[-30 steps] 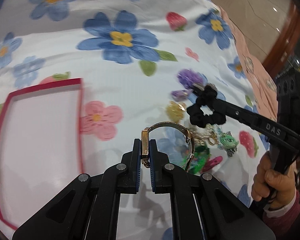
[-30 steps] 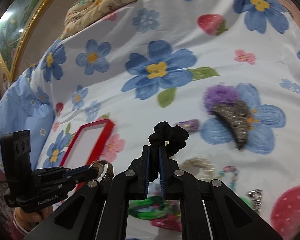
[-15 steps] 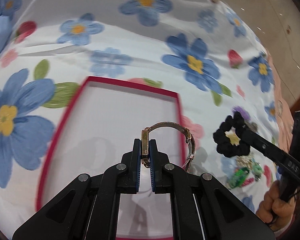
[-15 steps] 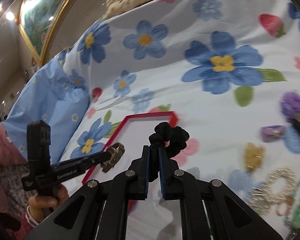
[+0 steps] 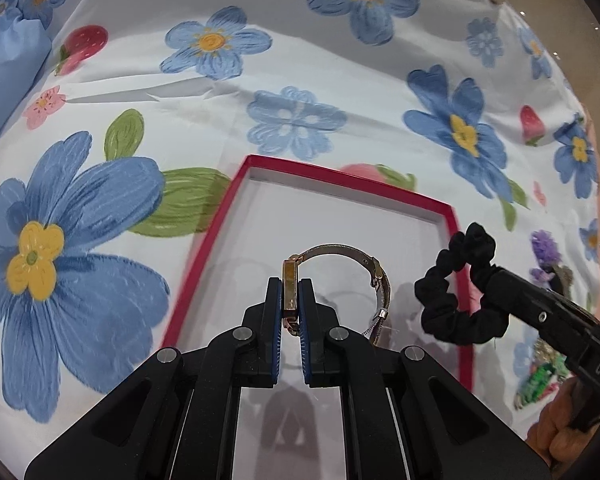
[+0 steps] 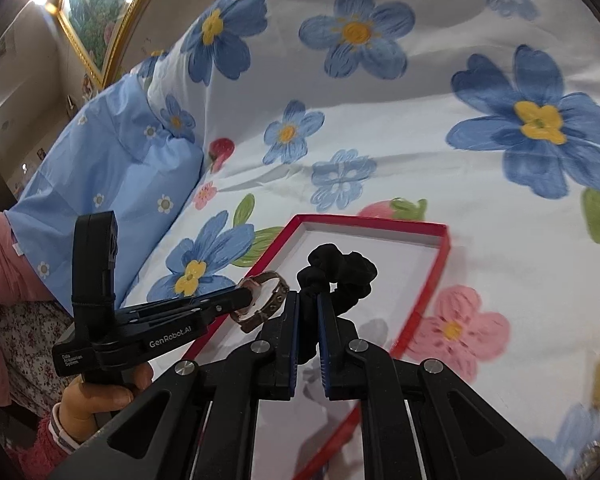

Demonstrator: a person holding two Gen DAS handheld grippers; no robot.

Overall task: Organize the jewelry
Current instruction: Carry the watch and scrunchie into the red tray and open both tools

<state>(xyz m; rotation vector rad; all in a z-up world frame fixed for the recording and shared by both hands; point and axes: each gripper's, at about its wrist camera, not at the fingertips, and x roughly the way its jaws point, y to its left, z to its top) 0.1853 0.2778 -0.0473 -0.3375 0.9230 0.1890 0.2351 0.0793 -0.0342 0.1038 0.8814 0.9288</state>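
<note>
Flowered bedding point(image 5: 292, 92) carries a red-edged box point(image 5: 380, 190). Above it, the left gripper point(image 5: 291, 300) pinches a watch point(image 5: 290, 280) by its stiff, slippery, probably light case; the right gripper point(image 6: 308, 312) squeezes a soft, feather-light black scrunchie point(image 6: 340, 270) by its bunched fabric.

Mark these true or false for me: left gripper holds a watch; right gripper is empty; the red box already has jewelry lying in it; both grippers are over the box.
1. The left gripper holds a watch. True.
2. The right gripper is empty. False: it is shut on a black scrunchie.
3. The red box already has jewelry lying in it. False: its visible white floor is bare.
4. Both grippers are over the box. True, both carried items hang above it.
</note>
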